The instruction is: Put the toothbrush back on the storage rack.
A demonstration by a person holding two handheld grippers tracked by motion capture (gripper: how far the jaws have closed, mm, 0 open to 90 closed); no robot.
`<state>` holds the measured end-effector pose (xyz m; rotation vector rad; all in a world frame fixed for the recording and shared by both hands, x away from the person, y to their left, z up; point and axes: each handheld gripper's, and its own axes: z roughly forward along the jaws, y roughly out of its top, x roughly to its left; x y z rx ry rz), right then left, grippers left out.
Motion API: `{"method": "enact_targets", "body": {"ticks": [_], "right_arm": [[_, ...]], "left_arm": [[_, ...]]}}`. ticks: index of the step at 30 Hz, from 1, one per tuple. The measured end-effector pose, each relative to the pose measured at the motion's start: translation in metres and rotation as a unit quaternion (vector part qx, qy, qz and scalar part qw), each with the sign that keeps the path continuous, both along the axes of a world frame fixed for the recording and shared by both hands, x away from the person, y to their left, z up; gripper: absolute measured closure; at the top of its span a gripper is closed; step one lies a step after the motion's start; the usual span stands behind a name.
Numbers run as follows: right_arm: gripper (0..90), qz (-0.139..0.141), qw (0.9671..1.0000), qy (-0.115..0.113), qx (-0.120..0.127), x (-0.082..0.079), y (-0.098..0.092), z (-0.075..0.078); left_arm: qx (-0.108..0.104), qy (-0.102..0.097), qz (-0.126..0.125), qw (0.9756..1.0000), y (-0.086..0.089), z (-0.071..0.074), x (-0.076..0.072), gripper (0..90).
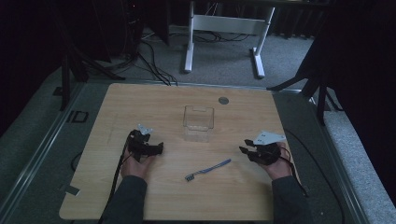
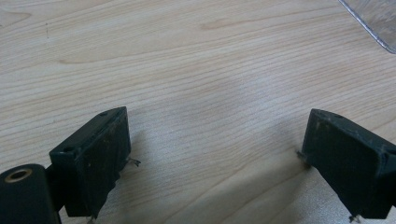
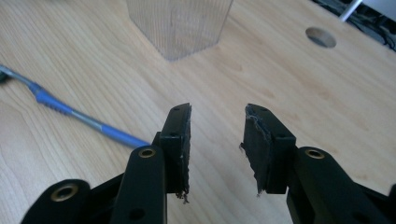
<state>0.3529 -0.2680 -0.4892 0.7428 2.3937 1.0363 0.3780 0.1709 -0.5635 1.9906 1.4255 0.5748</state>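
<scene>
Toothbrush, blue-handled with a grey neck and a dark head (image 1: 208, 169), lies flat on the light wooden desk (image 1: 140, 100), between the two hands and a little nearer the person than they are. Its head points toward the person's left, its handle end toward the right. In the right gripper view the blue handle (image 3: 70, 112) runs in from the left edge and passes behind the left jaw, touching nothing.

Right claw (image 1: 246, 150) hovers just right of the handle end, its jaws parted with only bare desk between them (image 3: 217, 144). Left claw (image 1: 156, 148) sits well left of the toothbrush, jaws spread wide over bare wood (image 2: 212, 154), holding nothing.

Beyond the toothbrush, near the middle of the desk, stands a clear ribbed plastic box (image 1: 198, 122), upright and open at the top; its corner shows at the top right of the left gripper view (image 2: 376, 21). Farther back, a round grey cable hole (image 1: 223, 100) sits in the desk surface. A white metal frame (image 1: 224, 28) stands on the grey carpet behind.
</scene>
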Motion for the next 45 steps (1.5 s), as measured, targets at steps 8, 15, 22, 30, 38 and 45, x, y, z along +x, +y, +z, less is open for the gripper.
{"method": "enact_targets", "body": {"ticks": [8,15,22,30,38,45], "right_arm": [[60.5,0.019,0.9998,-0.002,0.003,0.004,0.006,0.018],[61.7,0.042,0.9991,-0.003,-0.006,0.005,0.013,0.033],[62.2,0.056,0.9981,-0.006,-0.026,0.007,0.021,0.041],[62.4,0.078,0.9955,-0.016,-0.052,0.006,0.032,0.048],[62.5,0.093,0.9932,-0.017,-0.068,0.005,0.040,0.054],[62.9,0.108,0.9906,-0.021,-0.082,0.003,0.047,0.057]], "left_arm": [[0.000,0.000,0.000,1.0000,0.000,0.000,0.000,8.0],[0.000,0.000,0.000,1.0000,0.000,0.000,0.000,8.0],[0.000,0.000,0.000,1.0000,0.000,0.000,0.000,8.0],[-0.001,0.000,0.001,1.0000,0.000,0.000,0.000,8.1],[-0.002,-0.001,0.001,1.0000,0.000,0.000,0.001,8.2],[-0.002,-0.001,0.001,1.0000,-0.001,0.000,0.001,8.3]]}}
